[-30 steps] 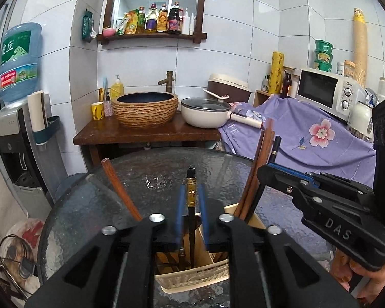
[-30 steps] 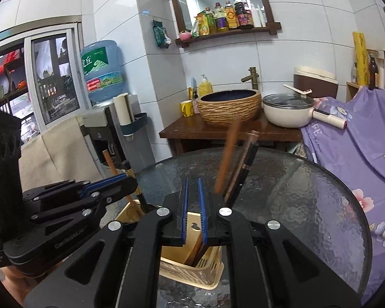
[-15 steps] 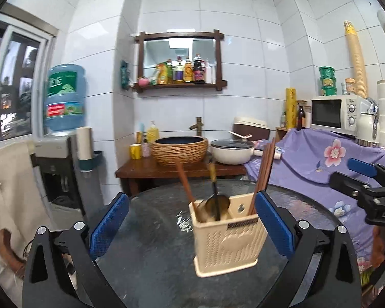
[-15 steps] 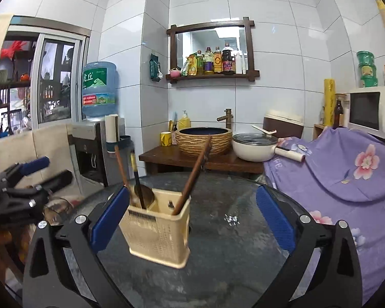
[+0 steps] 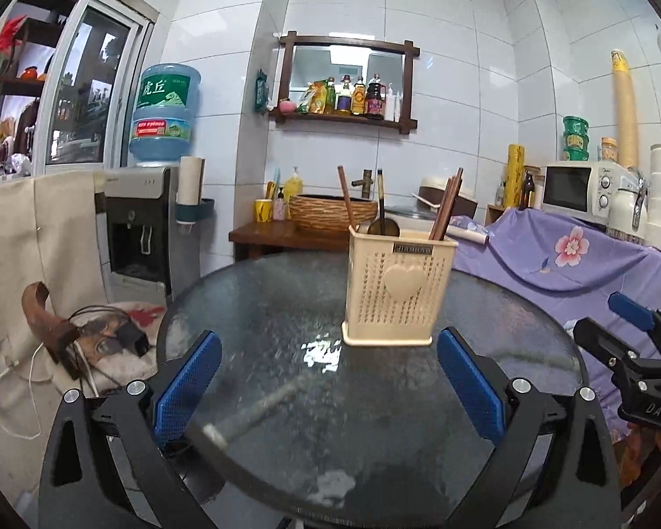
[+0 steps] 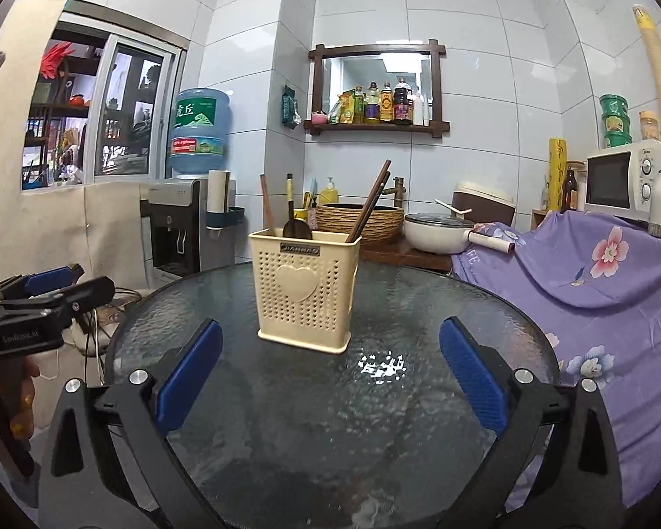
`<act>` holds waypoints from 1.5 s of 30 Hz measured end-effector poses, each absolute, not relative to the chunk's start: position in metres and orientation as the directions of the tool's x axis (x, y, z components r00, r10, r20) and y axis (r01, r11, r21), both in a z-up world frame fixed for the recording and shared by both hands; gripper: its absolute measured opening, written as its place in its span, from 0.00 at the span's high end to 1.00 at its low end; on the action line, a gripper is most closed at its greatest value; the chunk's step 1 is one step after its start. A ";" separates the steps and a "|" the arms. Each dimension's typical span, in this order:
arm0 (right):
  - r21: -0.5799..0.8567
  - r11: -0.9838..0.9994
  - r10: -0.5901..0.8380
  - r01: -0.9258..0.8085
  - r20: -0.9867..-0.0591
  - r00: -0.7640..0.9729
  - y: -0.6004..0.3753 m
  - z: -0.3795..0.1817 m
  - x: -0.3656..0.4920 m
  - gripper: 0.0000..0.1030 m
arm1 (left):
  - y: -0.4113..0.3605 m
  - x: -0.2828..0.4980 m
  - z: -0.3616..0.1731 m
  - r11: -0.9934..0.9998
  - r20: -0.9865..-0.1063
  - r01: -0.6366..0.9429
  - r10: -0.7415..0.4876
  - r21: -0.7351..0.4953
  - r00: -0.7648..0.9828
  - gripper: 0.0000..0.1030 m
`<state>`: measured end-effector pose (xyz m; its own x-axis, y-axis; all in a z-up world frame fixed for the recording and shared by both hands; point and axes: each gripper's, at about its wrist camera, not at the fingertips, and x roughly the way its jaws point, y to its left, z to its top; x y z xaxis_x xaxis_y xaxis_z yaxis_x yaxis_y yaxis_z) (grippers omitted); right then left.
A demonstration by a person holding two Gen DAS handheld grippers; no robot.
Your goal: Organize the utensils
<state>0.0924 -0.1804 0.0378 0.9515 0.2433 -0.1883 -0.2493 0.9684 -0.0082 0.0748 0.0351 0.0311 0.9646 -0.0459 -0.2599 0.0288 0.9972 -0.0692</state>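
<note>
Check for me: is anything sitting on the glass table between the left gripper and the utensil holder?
Nothing visible does. The left gripper is open, and only bare glass table lies between it and the utensil holder. The right gripper, also open, has the same unobstructed line.

White tiled walls (image 5: 440, 9) are running all the way up, with a wooden-framed mirror shelf (image 5: 346, 81) holding bottles. A water dispenser (image 5: 139, 225) with a blue jug (image 5: 165, 114) is sitting by the sliding window (image 6: 123, 110). There's a woven basin (image 6: 359, 218) on a dark wood counter (image 5: 286, 233), a microwave (image 5: 584, 189) over purple floral cloth (image 6: 595, 273), and daylight is glinting off the round glass table (image 6: 418, 419).
</note>
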 end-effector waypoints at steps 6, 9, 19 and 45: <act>-0.008 0.968 0.245 -0.251 -0.175 0.954 -0.178 0.032 0.066 0.06 | 0.045 0.054 0.019 0.992 -0.265 0.025 -0.056 -0.120 0.963 0.06; -0.020 0.972 0.230 -0.236 -0.156 0.961 -0.177 0.032 0.053 0.06 | 0.048 0.047 0.019 0.991 -0.250 0.023 -0.056 -0.133 0.967 0.06; -0.003 0.976 0.213 -0.216 -0.163 0.963 -0.186 0.032 0.046 0.06 | 0.033 0.040 0.018 0.998 -0.229 0.030 -0.043 -0.064 0.973 0.06; 0.013 0.975 0.221 -0.222 -0.182 0.958 -0.187 0.034 0.057 0.06 | 0.031 0.039 0.020 0.997 -0.227 0.057 -0.068 -0.056 0.972 0.06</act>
<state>0.0574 -0.1873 0.0339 0.9582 0.2205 -0.1823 -0.2219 0.9750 0.0130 0.0388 0.0309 0.0200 0.9716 -0.0681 -0.2268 0.0568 0.9968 -0.0560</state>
